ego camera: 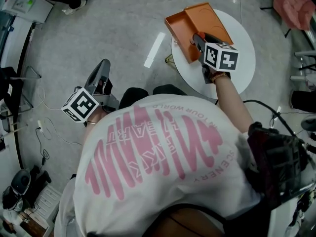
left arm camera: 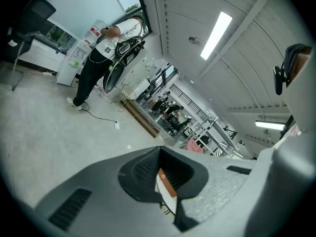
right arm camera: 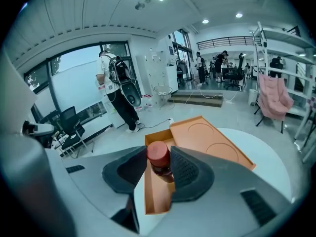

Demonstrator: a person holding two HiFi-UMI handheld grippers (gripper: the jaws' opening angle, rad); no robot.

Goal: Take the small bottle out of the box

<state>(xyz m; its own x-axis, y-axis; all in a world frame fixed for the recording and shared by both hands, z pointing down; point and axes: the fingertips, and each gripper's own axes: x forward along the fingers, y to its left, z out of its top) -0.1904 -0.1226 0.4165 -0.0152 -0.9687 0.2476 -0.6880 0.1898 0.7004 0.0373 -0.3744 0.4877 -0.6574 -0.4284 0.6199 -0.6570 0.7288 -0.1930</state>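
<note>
The pale grey floor (ego camera: 123,28) spreads under everything, and the wearer's white T-shirt (ego camera: 163,167) with pink print fills the lower head view. A round white worktop (ego camera: 244,43) stands ahead to the right. On it lies an open orange box (ego camera: 178,31), with its flat lid (ego camera: 210,21) touching it on the far side. The left hand-held gripper (ego camera: 103,63) hangs well apart from the worktop, out over the floor. Its jaws are closed together at the tips with nothing held. The right hand-held gripper (right arm camera: 159,151) reaches over the box, jaws clamped on either side of the small bottle (right arm camera: 160,164). The bottle has a dark body and a red cap, and stands upright between the pads above the box's tray.
</note>
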